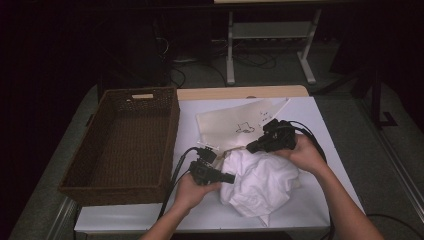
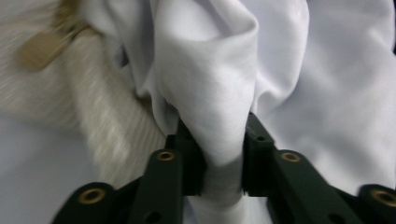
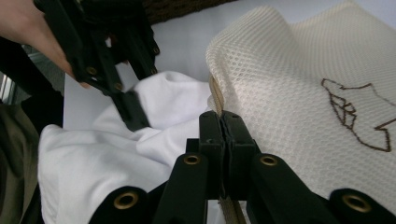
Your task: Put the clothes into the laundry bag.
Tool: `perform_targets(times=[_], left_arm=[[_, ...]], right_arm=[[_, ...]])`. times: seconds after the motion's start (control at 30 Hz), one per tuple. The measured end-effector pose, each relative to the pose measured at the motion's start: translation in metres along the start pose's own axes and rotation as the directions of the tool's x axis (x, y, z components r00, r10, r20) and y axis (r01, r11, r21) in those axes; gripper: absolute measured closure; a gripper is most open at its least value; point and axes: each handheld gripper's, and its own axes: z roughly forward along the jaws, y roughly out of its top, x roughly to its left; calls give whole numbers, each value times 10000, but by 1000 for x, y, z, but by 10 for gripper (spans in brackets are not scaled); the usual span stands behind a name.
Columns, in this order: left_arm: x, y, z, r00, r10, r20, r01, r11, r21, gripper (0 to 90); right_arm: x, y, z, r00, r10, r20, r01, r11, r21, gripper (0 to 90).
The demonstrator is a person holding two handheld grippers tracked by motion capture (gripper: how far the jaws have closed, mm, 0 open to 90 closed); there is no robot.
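Dim room, white table (image 1: 320, 150). Left gripper (image 2: 223, 158) pinches white garment (image 1: 262, 182); its far side is hidden. Right gripper (image 3: 223, 140) clamps mesh bag (image 3: 299, 79) zipper edge.

Dim, dark-edged high view with a lit table (image 1: 310, 200); left gripper view shows motion blur at left.

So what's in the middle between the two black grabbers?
In the high view, crumpled white cloth lies between the left gripper and the right gripper, beside the cream mesh bag.

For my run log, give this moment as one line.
left gripper: shut on white cloth | right gripper: shut on mesh bag edge | basket: empty
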Motion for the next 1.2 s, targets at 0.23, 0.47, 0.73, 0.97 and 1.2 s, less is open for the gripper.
perform_targets(times=[0.23,0.47,0.73,0.97,1.2], left_arm=[[-8,15,-1,9995,-40,304,65,9965,-837,786],[7,21,-7,9954,-847,-442,758,9817,-1748,785],[-7,12,-31,9962,-85,-871,-30,9914,-1308,491],[-25,2,-47,9972,475,-584,-521,9954,-803,370],[-38,6,4,9950,970,-245,-962,9948,341,342]], right_arm=[[2,0,0,9998,-126,-126,126,9999,36,872],[20,8,-7,9958,-642,-655,613,9971,-441,874],[2,-1,-8,9999,-8,-135,8,10000,-12,871],[-2,-2,-6,10000,67,33,-68,10000,48,870],[0,0,-1,10000,2,66,-3,9998,205,870]])
